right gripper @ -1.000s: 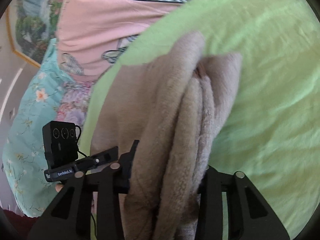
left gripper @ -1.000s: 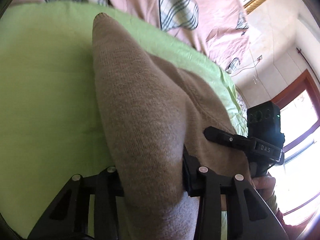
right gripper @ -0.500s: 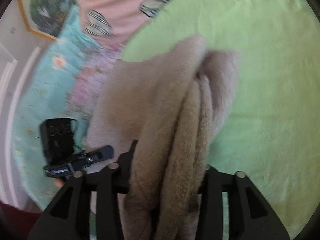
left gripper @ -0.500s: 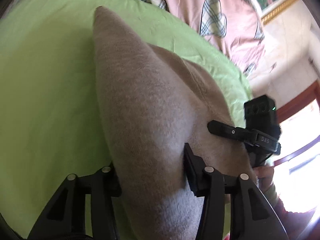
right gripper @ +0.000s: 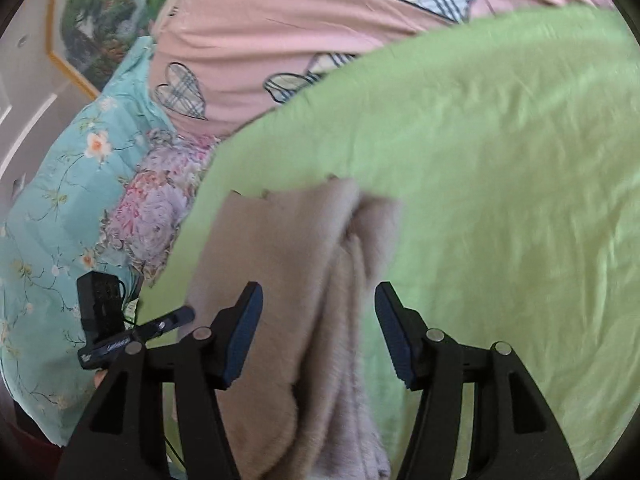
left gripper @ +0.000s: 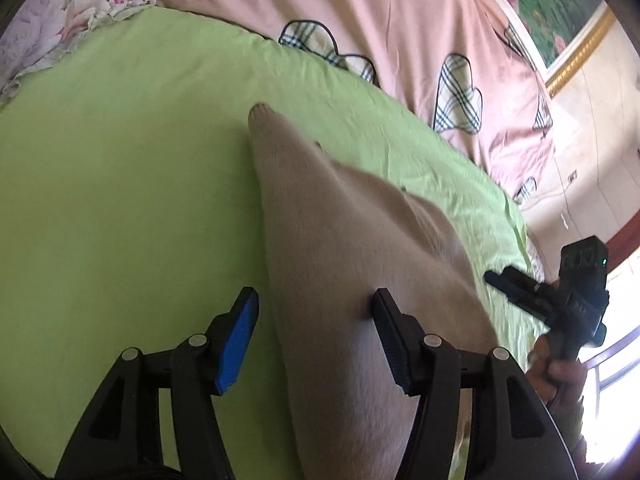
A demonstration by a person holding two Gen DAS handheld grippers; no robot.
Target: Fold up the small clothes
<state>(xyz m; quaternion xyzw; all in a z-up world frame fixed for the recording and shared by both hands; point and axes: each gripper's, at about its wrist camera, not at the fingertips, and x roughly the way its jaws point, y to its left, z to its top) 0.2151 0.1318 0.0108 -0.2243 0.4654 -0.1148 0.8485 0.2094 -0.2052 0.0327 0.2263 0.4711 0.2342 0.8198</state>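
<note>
Releasing the folded beige knitted garment (left gripper: 352, 264) onto the light-green bedsheet (left gripper: 120, 200).
Left gripper (left gripper: 316, 320) and right gripper (right gripper: 318, 320) have just been opening; cloth lies slack between unclenched jaws, stretching toward twelve o'clock, likely laid flat.

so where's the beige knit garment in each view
Left wrist: beige knit garment runs from centre down between the open left gripper fingers.
Right wrist: bunched at lower centre, between the open right gripper fingers.
Shared landmark: the green sheet beneath it.
</note>
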